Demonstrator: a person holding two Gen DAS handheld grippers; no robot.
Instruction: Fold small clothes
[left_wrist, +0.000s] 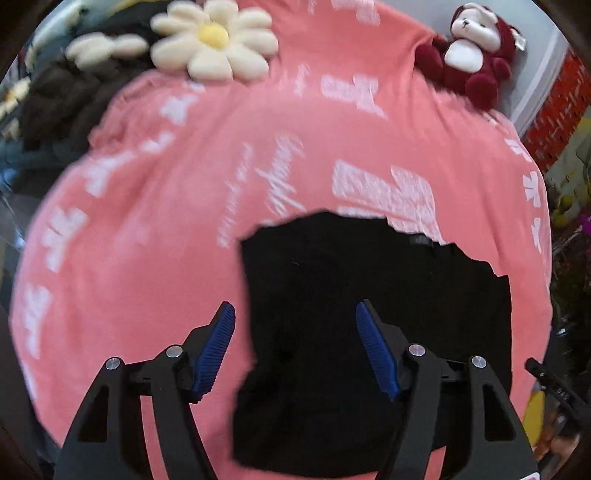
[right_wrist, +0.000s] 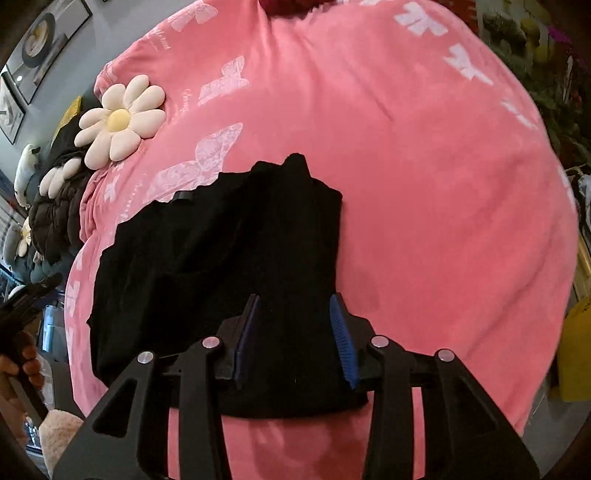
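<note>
A small black garment (left_wrist: 369, 314) lies partly folded on a pink blanket (left_wrist: 147, 240) with white butterfly prints. My left gripper (left_wrist: 295, 314) is open, its blue pads (left_wrist: 218, 347) straddling the garment's left edge, hovering above it. In the right wrist view the same garment (right_wrist: 221, 251) lies on the blanket (right_wrist: 424, 203). My right gripper (right_wrist: 295, 306) is open above the garment's near right part, holding nothing that I can see.
A daisy-shaped cushion (left_wrist: 214, 40) and a dark red plush bear (left_wrist: 476, 51) lie at the blanket's far edge. A dark brown jacket (left_wrist: 66, 99) is heaped at the far left. The daisy cushion also shows in the right view (right_wrist: 118, 122). Flowers stand off to the right (right_wrist: 554, 74).
</note>
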